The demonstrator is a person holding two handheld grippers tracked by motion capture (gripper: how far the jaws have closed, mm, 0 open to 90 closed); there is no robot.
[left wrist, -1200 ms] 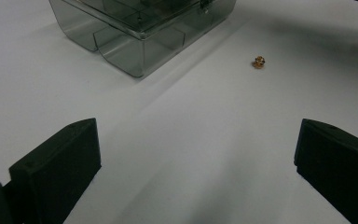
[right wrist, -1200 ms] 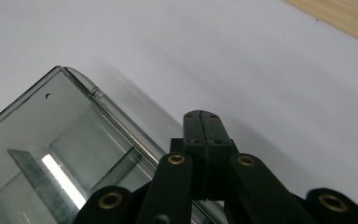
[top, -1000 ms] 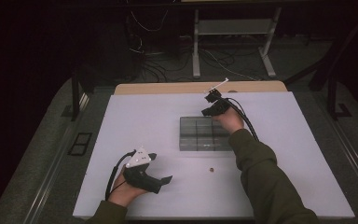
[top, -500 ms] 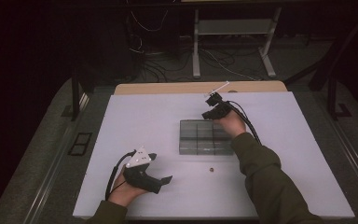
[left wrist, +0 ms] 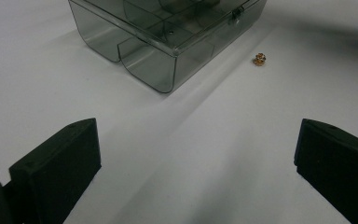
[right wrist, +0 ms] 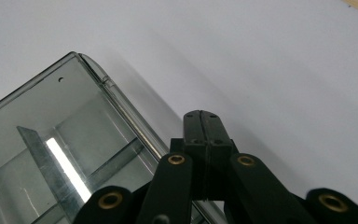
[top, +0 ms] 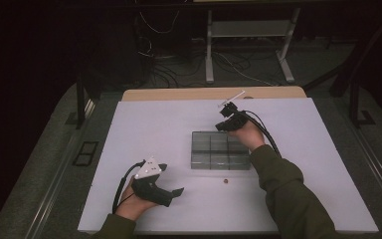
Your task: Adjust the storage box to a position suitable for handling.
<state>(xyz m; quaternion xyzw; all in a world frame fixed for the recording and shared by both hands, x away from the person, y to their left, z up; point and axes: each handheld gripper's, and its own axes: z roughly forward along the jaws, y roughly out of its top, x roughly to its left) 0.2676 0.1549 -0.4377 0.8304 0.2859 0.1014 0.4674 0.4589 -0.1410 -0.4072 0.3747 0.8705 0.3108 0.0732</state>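
The clear compartment box [top: 221,150] sits near the middle of the tabletop [top: 149,124], with a small brass piece [top: 224,181] just toward its near edge. Your right tongs [top: 222,126] are pressed together at the box's far right corner, seemingly touching its rim. Your left tongs [top: 179,191] stand wide apart by the near edge.

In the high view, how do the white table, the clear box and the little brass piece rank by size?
1. White table, by far the largest.
2. Clear compartment box, near the table's middle.
3. Brass piece, a tiny speck just in front of the box.
All three lie at similar depth, so the order is safe.
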